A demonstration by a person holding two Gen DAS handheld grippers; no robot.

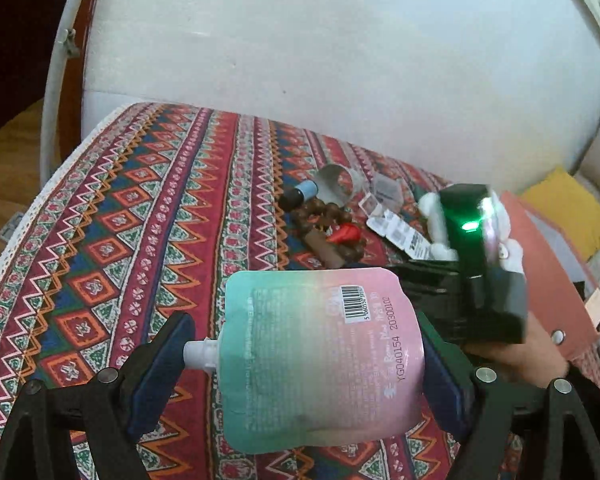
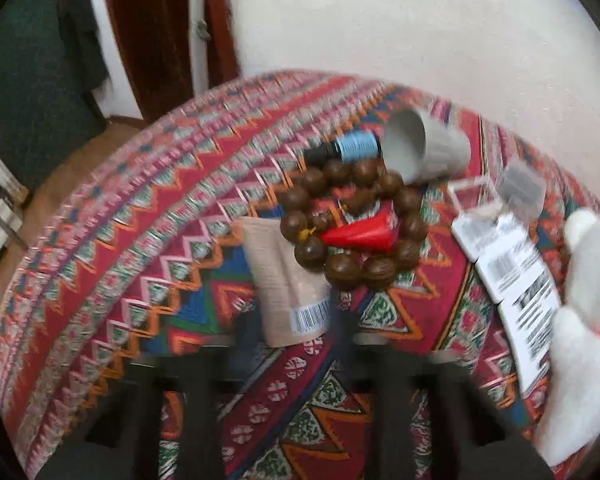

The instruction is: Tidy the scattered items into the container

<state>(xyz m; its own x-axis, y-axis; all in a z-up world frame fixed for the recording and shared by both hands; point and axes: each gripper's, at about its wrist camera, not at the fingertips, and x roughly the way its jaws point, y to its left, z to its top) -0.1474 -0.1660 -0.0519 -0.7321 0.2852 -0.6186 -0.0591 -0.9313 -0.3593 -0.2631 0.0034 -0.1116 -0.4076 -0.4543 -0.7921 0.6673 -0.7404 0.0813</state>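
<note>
My left gripper point(image 1: 308, 360) is shut on a teal-to-pink spout pouch point(image 1: 320, 356), held above the patterned tablecloth point(image 1: 140, 220). One finger presses its white spout, the other its far side. In the blurred right wrist view, my right gripper point(image 2: 292, 344) is open and low over the cloth. The barcode end of a beige tube point(image 2: 288, 280) lies between its fingertips. Past the tube lie a brown bead bracelet point(image 2: 352, 216), a red cone point(image 2: 360, 234), a blue-labelled bottle point(image 2: 348, 146) and a grey cup point(image 2: 420, 148) on its side. A salmon-red box point(image 1: 548, 264) stands at the right.
White barcode cards point(image 2: 508, 264), a clear plastic case point(image 2: 520, 188) and a white plush toy point(image 2: 580, 320) lie to the right of the beads. A hand point(image 1: 520, 352) holds the right gripper's black body point(image 1: 480, 272). A white wall backs the table. The table's round edge curves off to the left.
</note>
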